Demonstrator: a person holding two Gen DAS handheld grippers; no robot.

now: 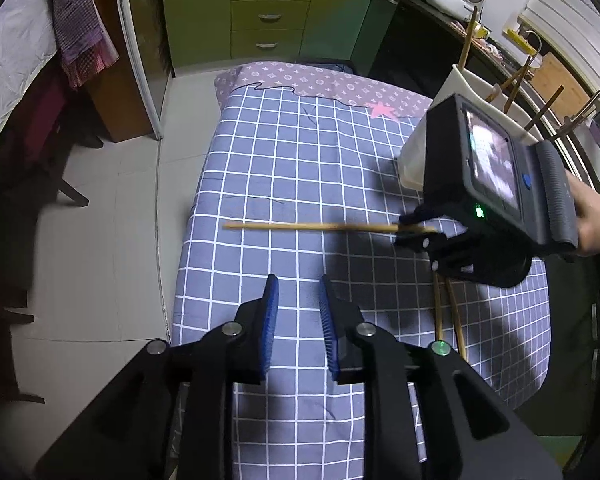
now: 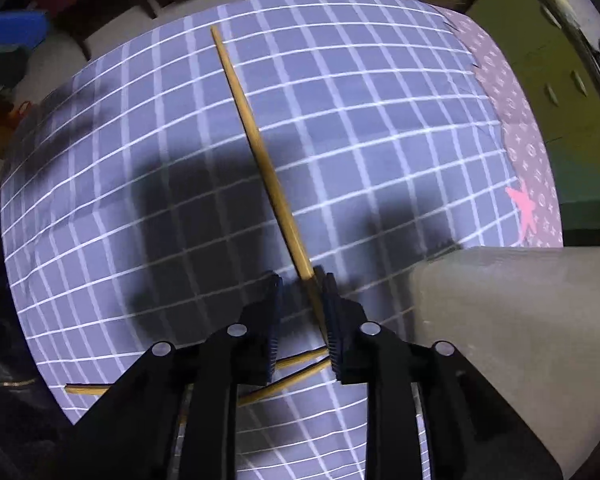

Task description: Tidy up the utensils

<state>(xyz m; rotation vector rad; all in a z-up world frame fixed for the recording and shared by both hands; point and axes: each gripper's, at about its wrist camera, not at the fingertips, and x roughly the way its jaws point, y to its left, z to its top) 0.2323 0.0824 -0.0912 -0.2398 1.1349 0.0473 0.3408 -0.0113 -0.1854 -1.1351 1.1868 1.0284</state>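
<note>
Between the right gripper's (image 2: pixel 300 308) narrowly parted blue pads lay the near end of a bamboo chopstick (image 2: pixel 256 136), resting against the right-hand pad; whether the left pad pressed it as well could not be told, so a firm hold stayed unconfirmed. Its long shaft ran out across the checked tablecloth (image 2: pixel 380 100), probably so that one end could be taken from straight above. Two more chopsticks (image 2: pixel 296 364) lay on the cloth just beneath those jaws. Only the left wrist view showed the white holder (image 1: pixel 456 92) to the far right, already bearing several upright sticks, the likely destination. That view also showed the hand (image 1: pixel 596 220) on the right tool, and the left gripper (image 1: pixel 298 320) hovering slightly parted and empty over bare cloth. Green cabinets (image 1: pixel 268 16) stood beyond the table.
</note>
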